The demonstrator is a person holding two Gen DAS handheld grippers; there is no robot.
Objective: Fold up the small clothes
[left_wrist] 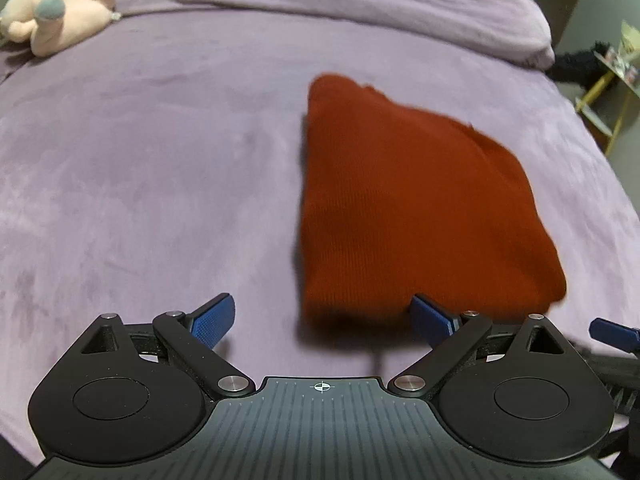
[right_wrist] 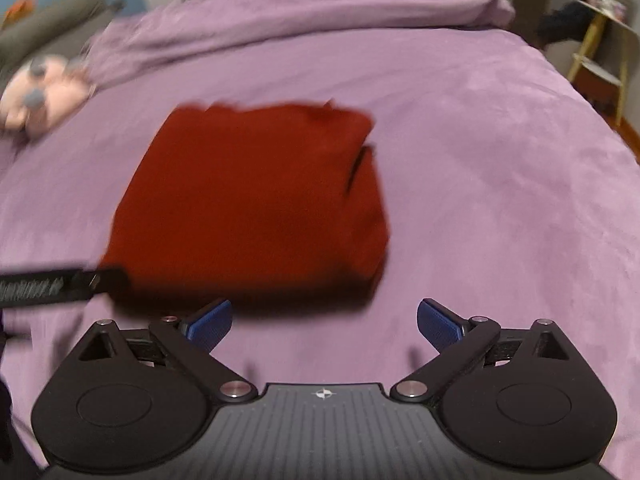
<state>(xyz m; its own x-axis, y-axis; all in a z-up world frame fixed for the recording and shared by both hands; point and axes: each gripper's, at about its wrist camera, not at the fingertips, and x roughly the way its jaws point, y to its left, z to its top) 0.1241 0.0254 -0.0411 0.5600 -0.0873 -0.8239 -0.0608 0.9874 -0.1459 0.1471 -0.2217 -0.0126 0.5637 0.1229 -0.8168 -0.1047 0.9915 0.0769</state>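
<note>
My bed (left_wrist: 160, 160) under a purple blanket filling the frame, pink plush toy (left_wrist: 52, 12) upper left, yellow-legged shelf (right_wrist: 596, 52) upper right, pale wall behind.

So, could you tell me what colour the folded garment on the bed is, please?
The folded garment is a plain rust red; the left wrist view shows it best.

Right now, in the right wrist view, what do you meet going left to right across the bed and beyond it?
Pink plush toy → folded red garment → bare purple bedspread → yellow shelf stand off the bed's right edge.
</note>
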